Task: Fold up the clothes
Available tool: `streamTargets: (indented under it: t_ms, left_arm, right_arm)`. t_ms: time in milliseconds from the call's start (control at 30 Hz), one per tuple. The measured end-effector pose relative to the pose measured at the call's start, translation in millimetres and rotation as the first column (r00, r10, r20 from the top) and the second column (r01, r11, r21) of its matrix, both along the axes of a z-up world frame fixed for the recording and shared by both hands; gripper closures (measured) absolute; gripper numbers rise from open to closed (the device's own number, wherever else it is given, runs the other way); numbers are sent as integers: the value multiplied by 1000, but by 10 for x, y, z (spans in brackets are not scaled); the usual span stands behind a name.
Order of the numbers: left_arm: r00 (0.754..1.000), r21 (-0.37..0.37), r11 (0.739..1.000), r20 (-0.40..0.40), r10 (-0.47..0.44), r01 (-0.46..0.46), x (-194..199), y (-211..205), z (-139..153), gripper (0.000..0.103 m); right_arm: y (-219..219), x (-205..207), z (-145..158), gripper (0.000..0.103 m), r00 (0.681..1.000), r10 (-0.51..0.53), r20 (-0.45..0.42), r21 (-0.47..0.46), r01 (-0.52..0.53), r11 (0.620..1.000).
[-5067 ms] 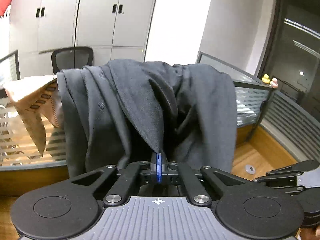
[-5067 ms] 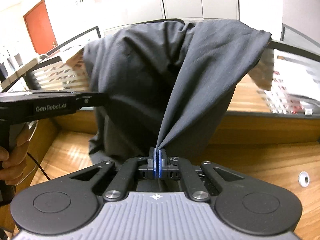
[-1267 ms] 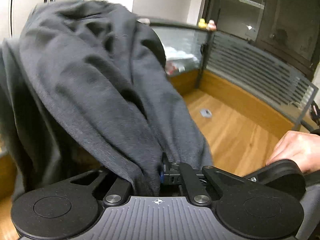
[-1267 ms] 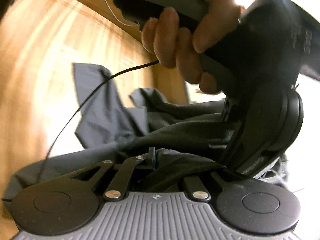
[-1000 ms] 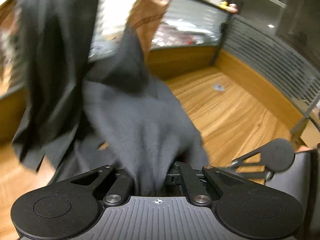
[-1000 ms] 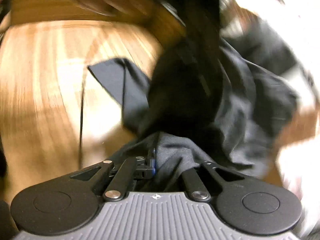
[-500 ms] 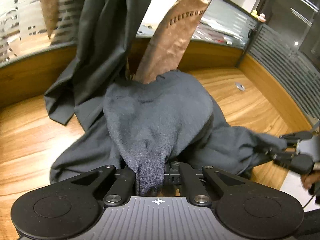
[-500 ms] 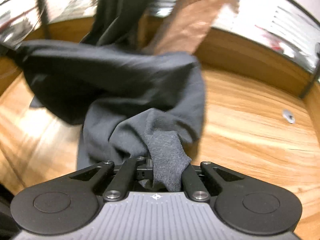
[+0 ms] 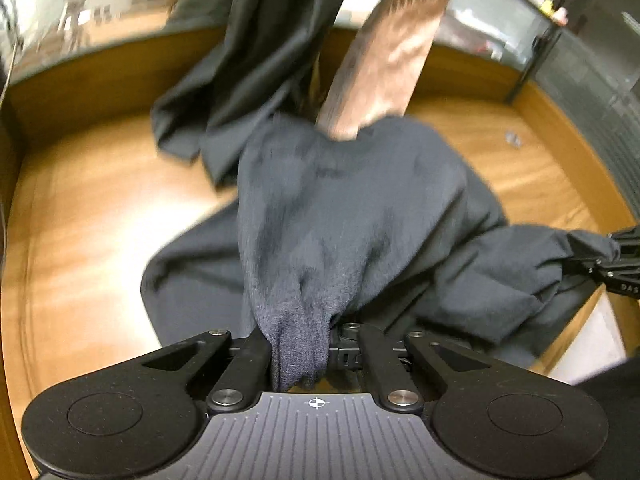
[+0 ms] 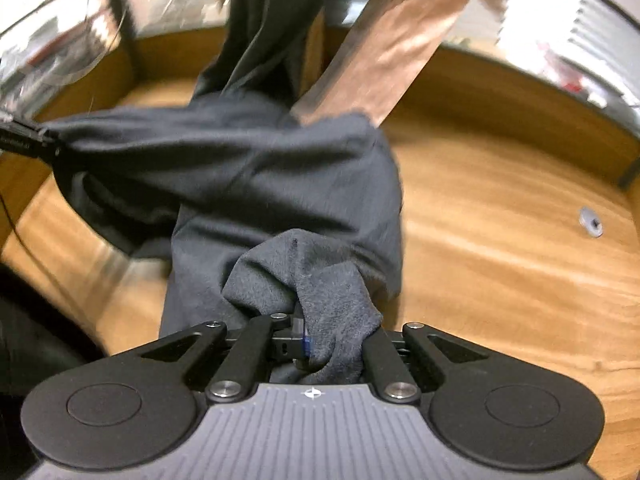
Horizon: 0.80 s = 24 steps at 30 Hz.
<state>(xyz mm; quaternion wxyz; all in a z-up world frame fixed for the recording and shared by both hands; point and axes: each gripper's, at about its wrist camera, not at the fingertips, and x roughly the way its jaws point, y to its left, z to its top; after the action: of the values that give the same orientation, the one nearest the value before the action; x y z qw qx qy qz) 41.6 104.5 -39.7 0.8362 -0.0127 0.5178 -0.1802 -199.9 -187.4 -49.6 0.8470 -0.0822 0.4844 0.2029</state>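
Note:
A dark grey garment is bunched over the wooden desk and stretched between both grippers. My left gripper is shut on a thick fold of it, and cloth hides the fingertips. In the right wrist view the same garment spills over my right gripper. Its jaws are opening slightly, with a wad of cloth still pinched between them. The right gripper also shows at the left wrist view's right edge with a corner of cloth in it. The left gripper shows at the right wrist view's left edge.
A second dark garment and a brown garment hang over the glass partition behind the desk. A round cable grommet sits in the desk top at the right. A raised wooden rim curves around the desk's far side.
Both grippers swung down over the desk and drew apart, so the grey garment now lies spread between them. The right gripper rolled upright from a tilted pose.

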Motion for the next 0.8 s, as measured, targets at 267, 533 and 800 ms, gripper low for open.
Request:
streamTargets:
  t_ms: [267,533,800]
  left_arm:
    - [997,49,998,-53,50,-47,-150,73,-290,84]
    - [996,29,997,-57,68,-67,-137,187,-236,50]
    - [994,-83,993,-74,75,-81,-123,263,-186,29]
  right_arm:
    - [-2,74,-179,65,991,60,-124,-70,-69,995]
    - [-239,240,128,37,982,89,-164,-60,-100,993]
    - [-582,472,391,28,993,-35,-110,-79,26,997]
